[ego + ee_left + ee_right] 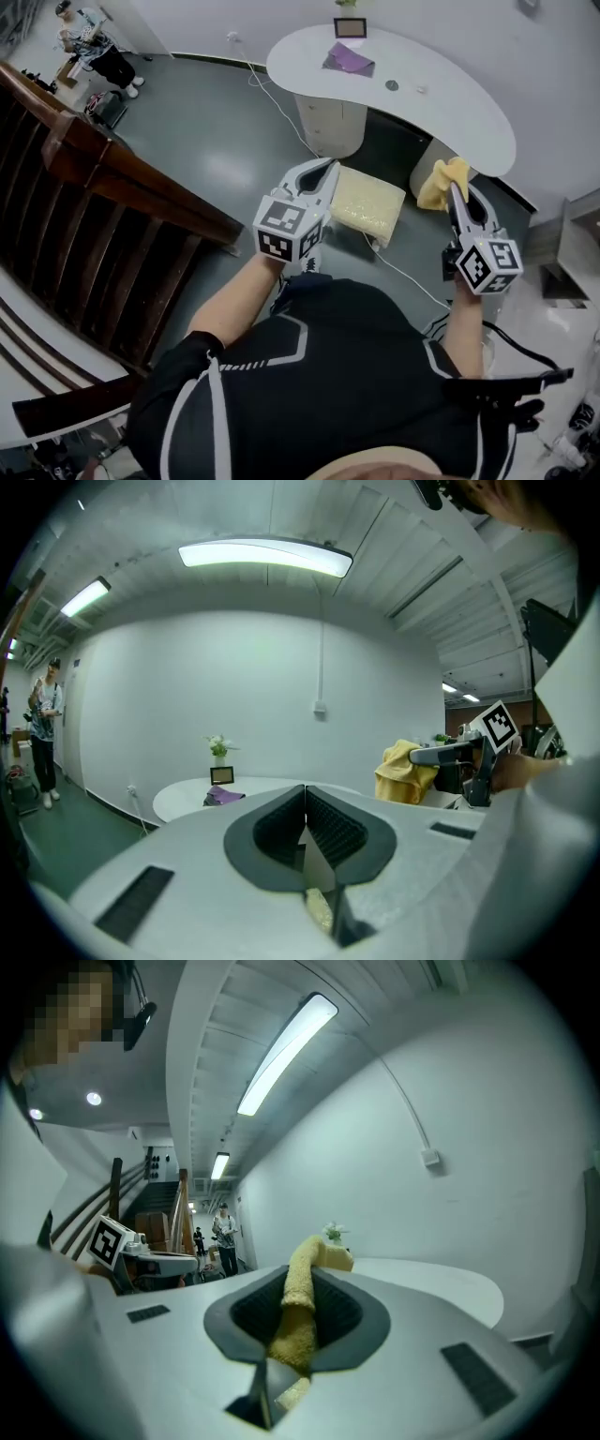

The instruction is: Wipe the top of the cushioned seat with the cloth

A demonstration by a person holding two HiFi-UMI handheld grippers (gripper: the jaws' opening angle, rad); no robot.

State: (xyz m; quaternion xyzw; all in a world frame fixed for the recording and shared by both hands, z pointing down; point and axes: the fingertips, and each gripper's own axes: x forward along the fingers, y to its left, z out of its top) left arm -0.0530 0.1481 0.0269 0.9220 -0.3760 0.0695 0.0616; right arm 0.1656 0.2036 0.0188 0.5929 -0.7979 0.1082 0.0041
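Observation:
A pale yellow cushioned seat (pixel 368 199) sits on the floor beside the white table. My right gripper (pixel 455 190) is shut on a yellow cloth (pixel 441 182), held in the air to the right of the seat. In the right gripper view the yellow cloth (pixel 298 1312) is pinched between the jaws and sticks up past the tips. My left gripper (pixel 328 170) hovers over the seat's near left corner, shut and holding nothing. The left gripper view shows its jaws closed together, with the cloth (pixel 405 772) and right gripper (pixel 424 757) off to the right.
A curved white table (pixel 394 94) stands behind the seat, carrying a purple cloth (pixel 349 60) and a small picture frame (pixel 351 27). White cables (pixel 403 273) run over the grey floor. A dark wooden stair rail (pixel 103 178) rises on the left. A person (pixel 94 52) stands far back left.

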